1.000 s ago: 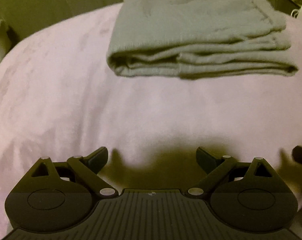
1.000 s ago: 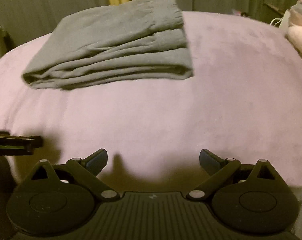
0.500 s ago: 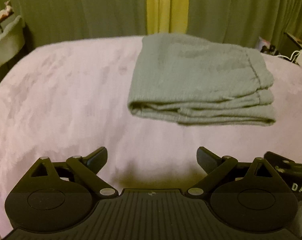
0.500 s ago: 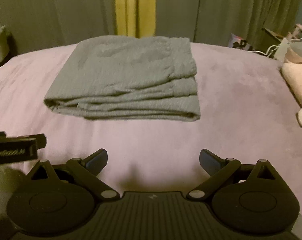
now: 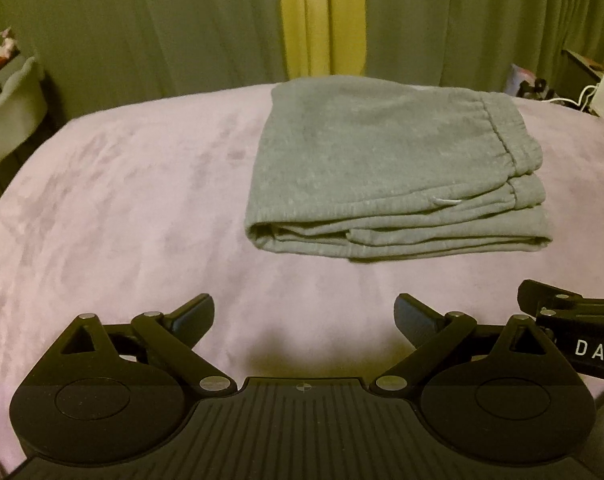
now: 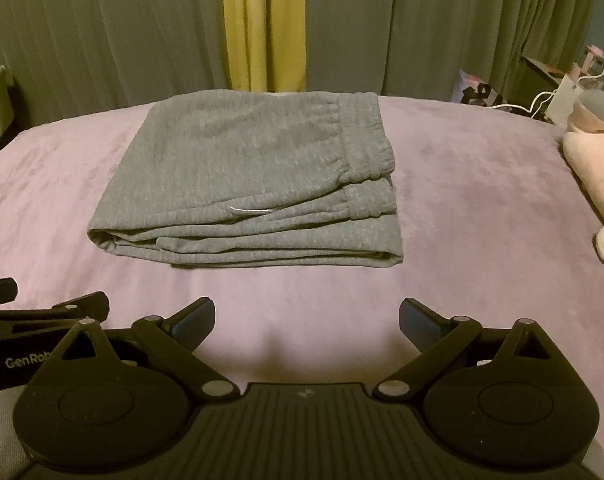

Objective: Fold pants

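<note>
The grey pants (image 5: 386,168) lie folded on the pink bed (image 5: 121,208), at 12 o'clock from both tools; left tool (image 5: 304,316) and right tool (image 6: 306,318) are spread, holding nothing.

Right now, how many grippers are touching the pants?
0. The left gripper and the right gripper are both open and empty, hovering over bare purple blanket short of the folded grey pants. No other gripper in view.

Soft grey fleece pants (image 6: 253,168) lie on a plush, velvety lilac blanket (image 6: 462,208); pleated matt cloth curtains (image 6: 422,28) behind.
</note>
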Available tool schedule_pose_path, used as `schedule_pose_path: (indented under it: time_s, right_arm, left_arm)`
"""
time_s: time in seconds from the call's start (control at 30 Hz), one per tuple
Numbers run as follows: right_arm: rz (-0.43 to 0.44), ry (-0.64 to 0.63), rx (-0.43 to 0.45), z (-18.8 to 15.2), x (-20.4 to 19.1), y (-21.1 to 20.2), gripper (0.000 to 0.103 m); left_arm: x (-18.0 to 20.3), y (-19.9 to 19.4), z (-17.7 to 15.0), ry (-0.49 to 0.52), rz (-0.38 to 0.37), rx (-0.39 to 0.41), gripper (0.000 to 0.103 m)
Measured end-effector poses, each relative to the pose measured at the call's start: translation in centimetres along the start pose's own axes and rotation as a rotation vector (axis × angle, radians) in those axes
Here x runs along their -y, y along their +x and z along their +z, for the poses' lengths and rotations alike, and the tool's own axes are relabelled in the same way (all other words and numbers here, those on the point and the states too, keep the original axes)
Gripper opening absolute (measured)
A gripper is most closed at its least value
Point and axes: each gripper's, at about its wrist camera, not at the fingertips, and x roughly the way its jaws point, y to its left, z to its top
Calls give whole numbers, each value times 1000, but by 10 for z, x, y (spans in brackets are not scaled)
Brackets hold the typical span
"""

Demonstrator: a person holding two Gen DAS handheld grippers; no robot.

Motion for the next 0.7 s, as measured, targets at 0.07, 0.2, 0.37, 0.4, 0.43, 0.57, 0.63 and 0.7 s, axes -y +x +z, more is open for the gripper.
schedule_pose_path:
  time_s: [0.07,0.2,0.37,0.4,0.43,0.57,0.63,0.7]
  right_arm:
    - [-3,-1,-2,0,0,2,99]
    - [-11,6,-10,1,1,4,99]
    - [-11,2,-21,0,3,8,99]
    - [-11,3,-22,0,3,8,99]
    - [-11,6,-23,0,4,9,99]
    - [-4,15,-25,0,5,10,99]
    - [-5,12,-24,-1,5,10,99]
    - [-5,9,-24,-1,4,11,99]
  left_arm:
    - [1,0,1,4,-2,1,100]
    - [2,1,2,5,3,-2,100]
    - [2,3,2,8,17,-2,100]
    - [3,3,2,7,17,-4,100]
    - [3,3,2,7,16,-5,100]
    - [2,3,2,8,19,-7,100]
    - [2,3,2,8,21,-7,100]
    - [2,4,1,9,20,-10,100]
